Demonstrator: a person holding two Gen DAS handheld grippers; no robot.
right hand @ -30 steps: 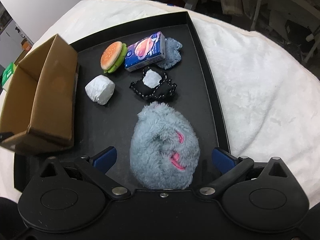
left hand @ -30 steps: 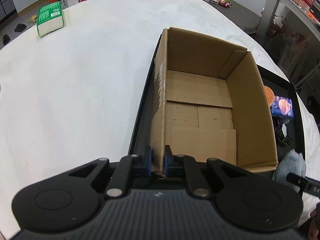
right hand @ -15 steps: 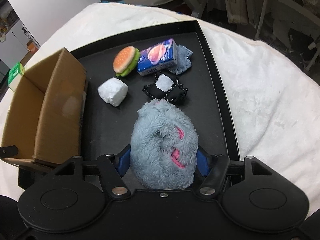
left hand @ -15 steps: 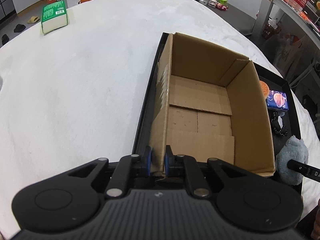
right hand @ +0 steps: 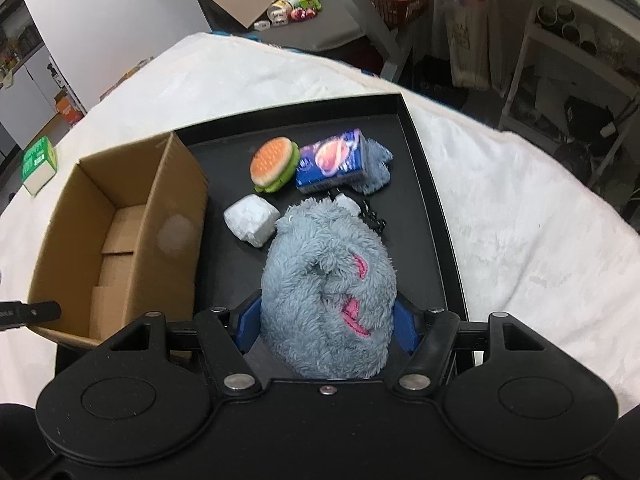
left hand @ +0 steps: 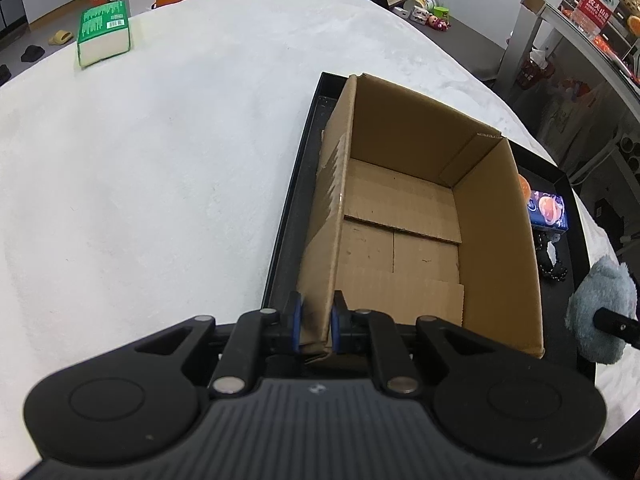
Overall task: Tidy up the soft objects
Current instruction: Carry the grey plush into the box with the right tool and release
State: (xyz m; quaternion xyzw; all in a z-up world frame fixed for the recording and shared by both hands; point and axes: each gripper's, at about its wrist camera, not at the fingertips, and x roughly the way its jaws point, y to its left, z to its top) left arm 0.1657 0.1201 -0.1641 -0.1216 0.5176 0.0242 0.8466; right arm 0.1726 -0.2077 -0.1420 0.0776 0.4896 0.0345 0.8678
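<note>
My left gripper [left hand: 313,320] is shut on the near left corner of an open, empty cardboard box [left hand: 404,236] that stands on the left of a black tray [left hand: 288,224]. My right gripper [right hand: 326,320] is shut on a fluffy grey-blue plush toy [right hand: 328,280] with pink marks and holds it above the tray [right hand: 432,208]. The plush also shows at the right edge of the left wrist view [left hand: 604,312]. The box [right hand: 120,232] is to the left of the plush.
On the tray lie a toy hamburger [right hand: 274,164], a blue carton [right hand: 332,160], a grey-blue cloth [right hand: 376,168], a white wrapped lump [right hand: 252,220] and a black studded item [right hand: 372,220]. A green tissue pack [left hand: 104,32] lies far left on the white fleece.
My right gripper closed on the plush and lifted it off the tray. My left gripper kept hold of the box corner.
</note>
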